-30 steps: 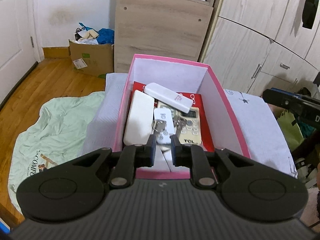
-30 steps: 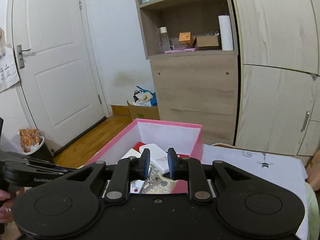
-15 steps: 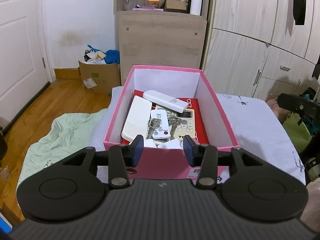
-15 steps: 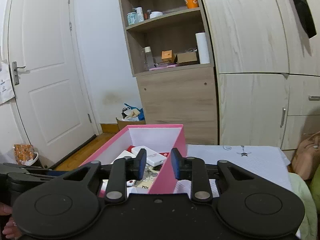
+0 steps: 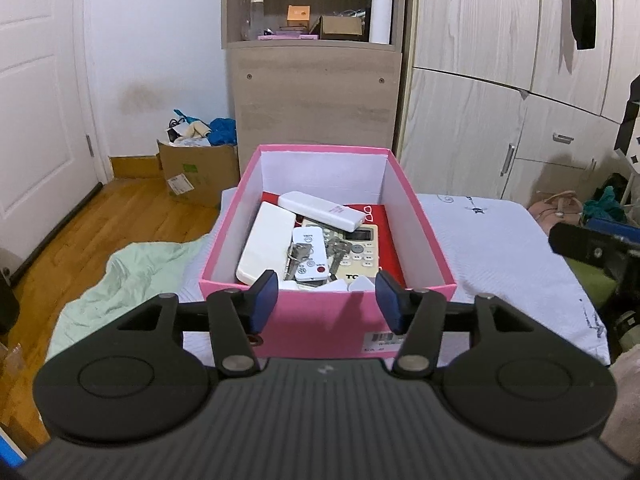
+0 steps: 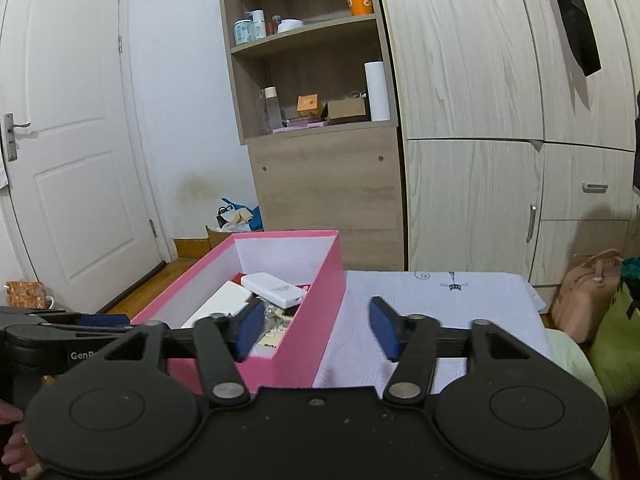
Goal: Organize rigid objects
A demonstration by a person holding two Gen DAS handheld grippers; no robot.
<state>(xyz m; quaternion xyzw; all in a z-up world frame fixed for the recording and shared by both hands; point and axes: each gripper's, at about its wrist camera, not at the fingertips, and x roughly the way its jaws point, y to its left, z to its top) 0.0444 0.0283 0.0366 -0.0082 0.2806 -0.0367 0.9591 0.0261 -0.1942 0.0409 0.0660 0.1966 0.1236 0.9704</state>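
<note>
Left wrist view: since a second ago we have backed both grippers out of the pink box [image 5: 326, 318], which sits near the left edge of the white-covered bed [image 5: 500, 248]. Our left gripper [image 5: 327, 300] hangs before the box's near wall, jaws opening, nothing between them. Our right gripper [image 6: 316, 328] is likewise opening and empty, straddling the box's right wall. Inside lie a white remote [image 5: 320, 210], a white power bank [image 5: 266, 248], a small remote [image 5: 308, 254], keys [image 5: 338, 250] and a beige air-conditioner remote [image 5: 362, 256] lettered "TC…". Releasing suggests sorting is finished. "GenR…" shows on the left gripper's handle in the right wrist view.
</note>
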